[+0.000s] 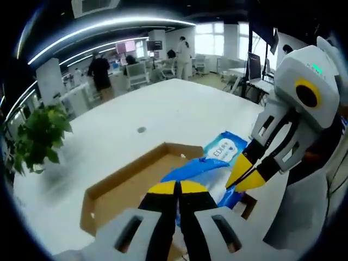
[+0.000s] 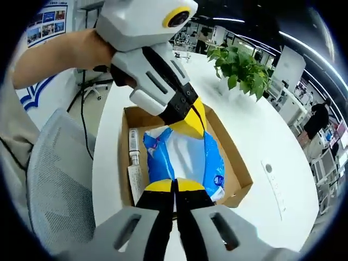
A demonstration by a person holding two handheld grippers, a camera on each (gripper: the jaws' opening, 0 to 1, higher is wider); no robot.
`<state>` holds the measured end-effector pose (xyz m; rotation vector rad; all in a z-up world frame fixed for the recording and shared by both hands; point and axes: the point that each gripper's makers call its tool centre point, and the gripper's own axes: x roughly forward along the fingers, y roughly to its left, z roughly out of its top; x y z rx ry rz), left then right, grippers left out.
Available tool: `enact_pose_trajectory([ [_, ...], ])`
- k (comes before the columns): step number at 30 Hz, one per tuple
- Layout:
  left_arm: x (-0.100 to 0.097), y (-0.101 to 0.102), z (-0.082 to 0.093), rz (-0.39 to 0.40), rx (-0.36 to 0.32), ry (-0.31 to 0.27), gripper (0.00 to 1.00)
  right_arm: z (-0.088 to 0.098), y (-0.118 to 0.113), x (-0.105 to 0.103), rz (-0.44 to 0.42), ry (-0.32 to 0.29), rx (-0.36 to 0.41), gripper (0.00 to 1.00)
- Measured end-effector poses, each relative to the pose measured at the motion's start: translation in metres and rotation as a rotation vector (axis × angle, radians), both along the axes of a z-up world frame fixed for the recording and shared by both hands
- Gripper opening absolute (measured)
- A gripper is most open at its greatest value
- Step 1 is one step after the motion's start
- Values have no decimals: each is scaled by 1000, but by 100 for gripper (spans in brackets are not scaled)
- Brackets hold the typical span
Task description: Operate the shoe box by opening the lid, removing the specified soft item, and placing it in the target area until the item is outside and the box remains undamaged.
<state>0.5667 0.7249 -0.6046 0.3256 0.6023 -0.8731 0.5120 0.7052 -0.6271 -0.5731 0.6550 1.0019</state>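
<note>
An open brown cardboard box [image 1: 122,182] [image 2: 231,149] lies on the white table. A soft blue-and-white wipes pack [image 1: 225,149] [image 2: 187,157] is stretched lengthwise over the box's inside. My left gripper [image 1: 177,188] [image 2: 190,122] is shut on one end of the pack. My right gripper [image 2: 174,186] [image 1: 246,175] is shut on the opposite end. Whether the pack still touches the box floor I cannot tell. No lid shows on the box.
A white tube [image 2: 133,147] and a paper slip [image 2: 136,182] lie in the box beside the pack. A potted plant [image 1: 41,136] [image 2: 242,68] stands on the table [image 1: 163,109]. A grey chair [image 2: 54,179] is at the table's edge. People stand far off in the office.
</note>
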Motion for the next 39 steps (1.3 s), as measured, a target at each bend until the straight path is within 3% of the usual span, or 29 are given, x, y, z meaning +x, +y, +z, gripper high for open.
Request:
enact_pose_trajectory([
  [19,-11,-76,15,-126,-26,16,0,11,-73,-11,-91,9,2,0],
  [30,-15,-122,9,-193,-34,38,0,7,-115,-17,-142,20,-12,0],
  [39,-16,-147,3,-226,-35,50,0,5,-142,-18,-173,26,-20,0],
])
